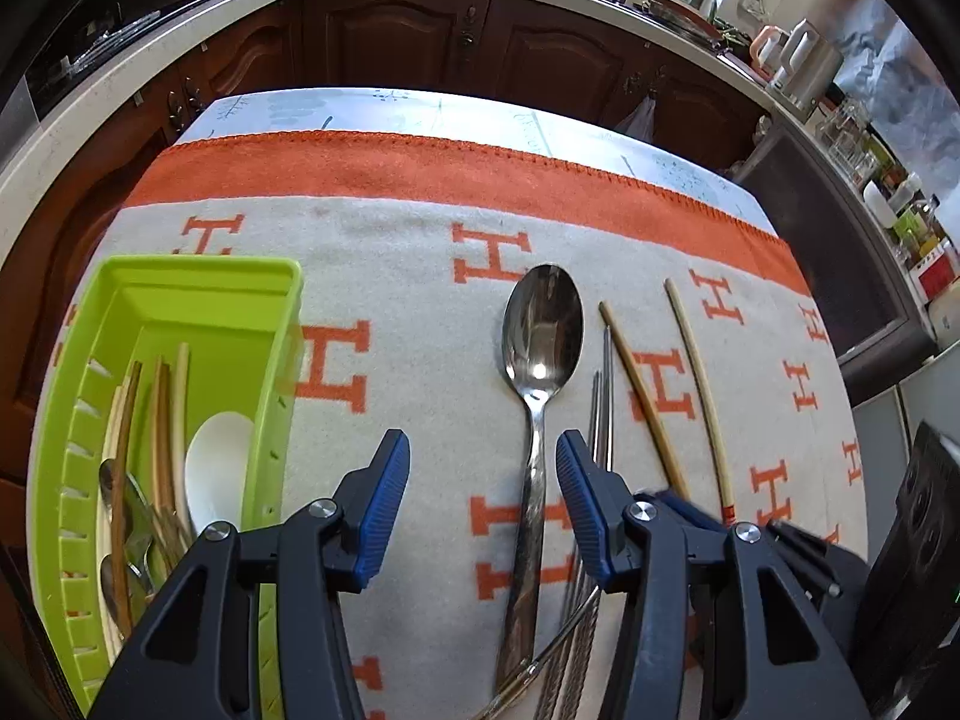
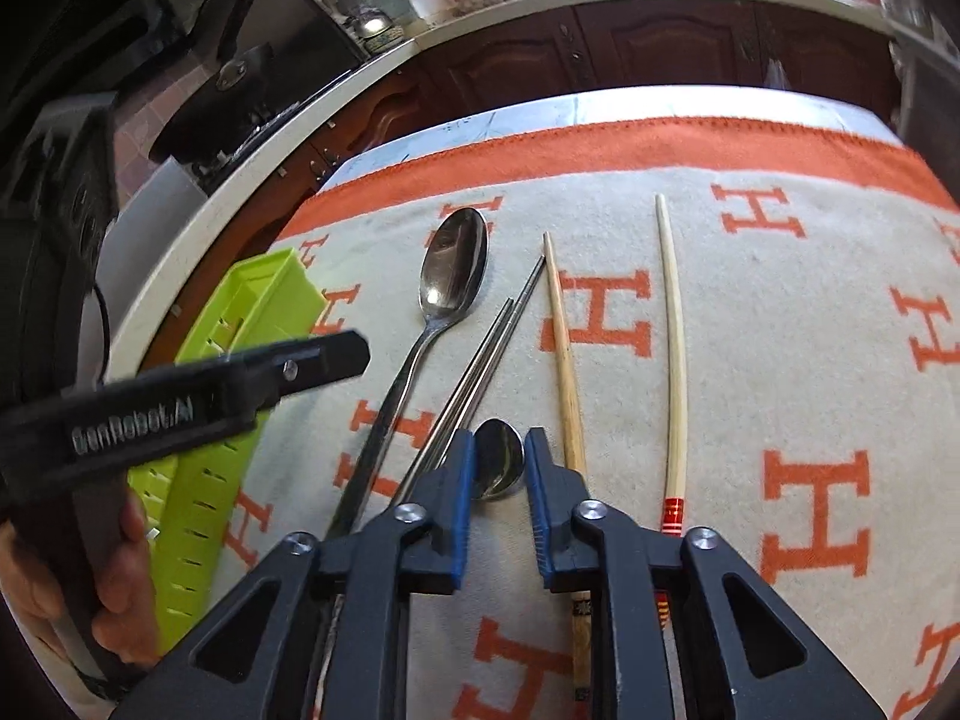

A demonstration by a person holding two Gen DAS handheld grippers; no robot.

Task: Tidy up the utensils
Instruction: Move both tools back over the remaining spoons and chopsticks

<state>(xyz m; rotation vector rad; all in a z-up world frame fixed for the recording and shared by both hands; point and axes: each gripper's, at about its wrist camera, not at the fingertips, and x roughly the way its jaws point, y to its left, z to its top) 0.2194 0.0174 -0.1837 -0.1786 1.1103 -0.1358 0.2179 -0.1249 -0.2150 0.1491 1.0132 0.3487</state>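
**Right gripper on the small spoon, left gripper open over the big one**

Nearest you, your right gripper point(image 2: 498, 462) is clamped on the bowl of a small metal spoon point(image 2: 498, 471), with a blue pad against each edge. Your left gripper point(image 1: 483, 480) has its jaws apart and nothing between the pads. It hangs over the H-patterned cloth point(image 1: 408, 276), and the handle of the large metal spoon point(image 1: 543, 324) runs just inside its right finger. Your hand point(image 2: 120, 570) grips the left tool's handle beside the green tray point(image 1: 198, 282).

The tray sits at the left of the cloth and holds wooden chopsticks, metal spoons and a white spoon point(image 1: 216, 462).

Right of the large spoon, all lying lengthwise, are a pair of metal chopsticks point(image 1: 603, 408), then a brown wooden chopstick point(image 1: 642, 396), then a pale chopstick point(image 1: 699, 378) with a red band at its near end. These two are well apart from each other.

Beyond the cloth's orange border stand dark wooden cabinets point(image 1: 390, 42).
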